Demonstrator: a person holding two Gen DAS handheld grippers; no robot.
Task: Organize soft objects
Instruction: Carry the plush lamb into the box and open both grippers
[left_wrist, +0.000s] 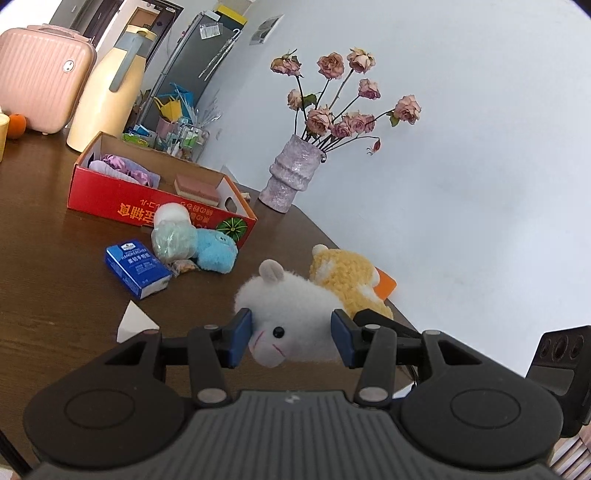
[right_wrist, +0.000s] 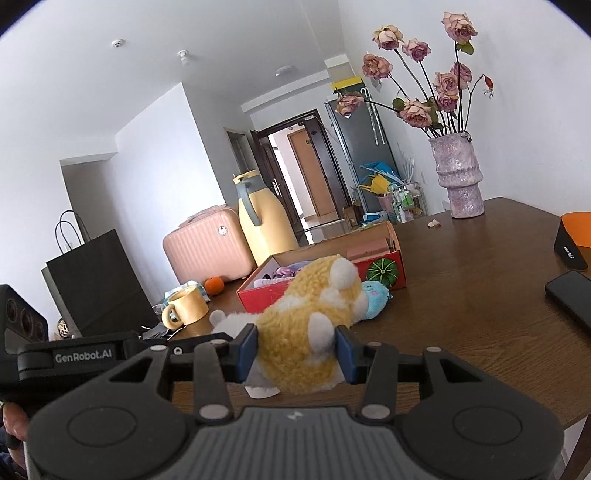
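Right now both tongs are busy: the left tongs (left_wrist: 291, 338) are clenched on the white plush (left_wrist: 291, 314), blue pads pressed into its sides just behind the face, and the right tongs (right_wrist: 295, 349) are clenched on the yellow plush (right_wrist: 310, 328). The two plushes touch each other, white on the left, yellow on the right, above the near part of the brown table (left_wrist: 55, 295). Further off sits the red box (left_wrist: 147, 206), open, with purple cloth (left_wrist: 125, 170) at its far end and a pink sponge (left_wrist: 195, 188) nearer the vase end. Between the held plushes and the box lies a small cluster touching the box's front wall: one blue plush (left_wrist: 216, 251), one greenish bundle (left_wrist: 173, 240) with a white top, and just beside them one blue tissue pack (left_wrist: 136, 267). One white paper scrap (left_wrist: 135, 321) lies near the left tongs. One purple vase (left_wrist: 290, 173) of dried roses stands past the box's corner, by the wall. Behind the box: one cream jug (left_wrist: 107, 92), one pink case (left_wrist: 40, 77), one orange (left_wrist: 16, 125). From the right wrist view, one yellow mug (right_wrist: 186, 306) and one black bag (right_wrist: 96, 284) sit left of the box, and a dark phone (right_wrist: 570, 299) lies at the right edge. Count of plushes: three, two held and one on the table.
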